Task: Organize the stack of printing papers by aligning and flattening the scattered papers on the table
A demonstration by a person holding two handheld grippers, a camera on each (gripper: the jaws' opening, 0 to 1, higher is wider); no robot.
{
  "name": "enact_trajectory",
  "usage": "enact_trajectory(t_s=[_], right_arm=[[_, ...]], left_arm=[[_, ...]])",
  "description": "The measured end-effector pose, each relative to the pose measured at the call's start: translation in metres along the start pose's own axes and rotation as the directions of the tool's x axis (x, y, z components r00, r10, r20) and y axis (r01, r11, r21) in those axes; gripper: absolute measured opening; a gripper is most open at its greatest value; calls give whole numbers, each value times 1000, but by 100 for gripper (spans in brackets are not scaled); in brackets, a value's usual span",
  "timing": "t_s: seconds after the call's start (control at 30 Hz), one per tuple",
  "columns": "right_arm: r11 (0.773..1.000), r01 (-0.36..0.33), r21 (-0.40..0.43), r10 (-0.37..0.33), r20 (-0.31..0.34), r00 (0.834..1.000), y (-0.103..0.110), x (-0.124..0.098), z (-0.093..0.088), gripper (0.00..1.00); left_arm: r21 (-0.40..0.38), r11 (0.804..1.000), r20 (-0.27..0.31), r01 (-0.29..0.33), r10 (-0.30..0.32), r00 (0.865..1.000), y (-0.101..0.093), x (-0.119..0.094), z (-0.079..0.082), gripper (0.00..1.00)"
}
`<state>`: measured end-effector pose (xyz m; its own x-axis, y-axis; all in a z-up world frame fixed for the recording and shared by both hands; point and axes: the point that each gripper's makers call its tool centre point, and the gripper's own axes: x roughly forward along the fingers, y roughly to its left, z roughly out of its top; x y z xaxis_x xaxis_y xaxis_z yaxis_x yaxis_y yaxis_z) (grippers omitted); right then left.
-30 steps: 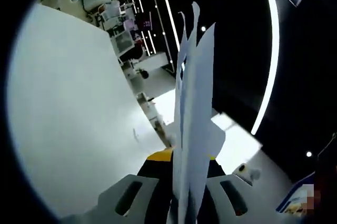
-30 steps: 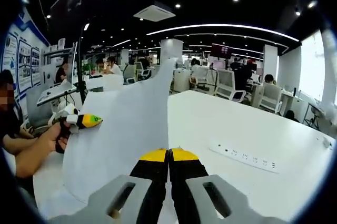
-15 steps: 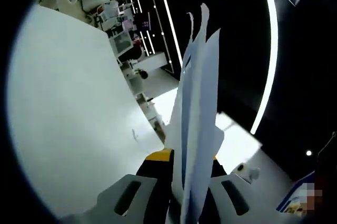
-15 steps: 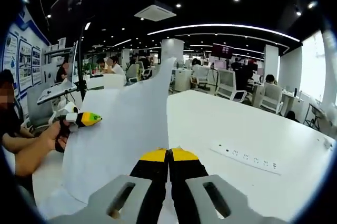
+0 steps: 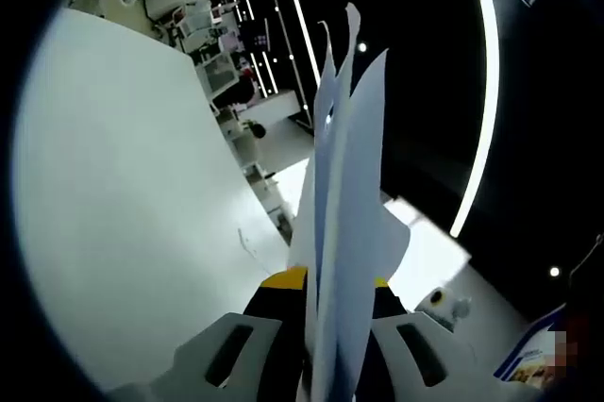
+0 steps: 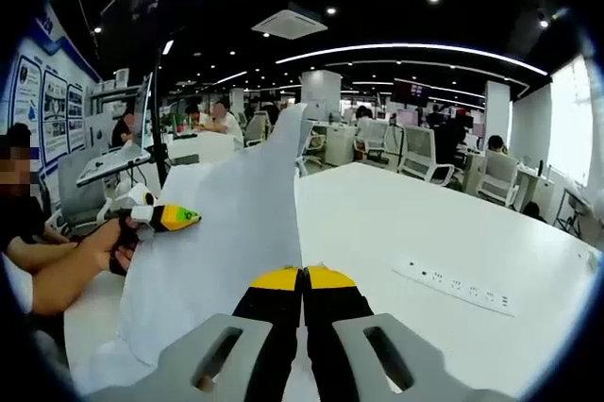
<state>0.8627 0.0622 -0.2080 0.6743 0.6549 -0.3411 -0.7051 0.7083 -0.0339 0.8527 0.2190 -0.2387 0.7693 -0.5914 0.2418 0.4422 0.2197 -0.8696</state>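
In the left gripper view a stack of white printing papers [image 5: 342, 185] stands edge-on, its uneven top edges fanned apart. My left gripper [image 5: 330, 281] is shut on its lower part, yellow jaw tips on either side. In the right gripper view the same papers [image 6: 222, 242] stand as a broad curved sheet over the white table [image 6: 396, 223]. My right gripper [image 6: 303, 276] is shut on their near edge. At the sheet's far side a hand holds the left gripper [image 6: 168, 218].
A white power strip [image 6: 459, 285] lies on the table to the right of the papers. A person's forearm [image 6: 57, 270] reaches in from the left. Desks, monitors, chairs and seated people [image 6: 415, 152] stand beyond the table's far edge.
The tops of the papers have swayed a little in the left gripper view. Both views shifted slightly. Both grips hold as before.
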Motion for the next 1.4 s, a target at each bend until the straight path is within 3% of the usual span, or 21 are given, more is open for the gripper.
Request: enact_trajectory(t_s=[0.57, 1.4], right_arm=[[999, -40, 32, 40, 0, 999, 15, 7, -2, 0], [997, -81, 10, 81, 33, 996, 38, 20, 5, 0]], left_arm=[[4, 1000, -2, 1, -1, 1000, -1, 0, -1, 15], [12, 1000, -12, 4, -4, 1000, -2, 2, -3, 15]])
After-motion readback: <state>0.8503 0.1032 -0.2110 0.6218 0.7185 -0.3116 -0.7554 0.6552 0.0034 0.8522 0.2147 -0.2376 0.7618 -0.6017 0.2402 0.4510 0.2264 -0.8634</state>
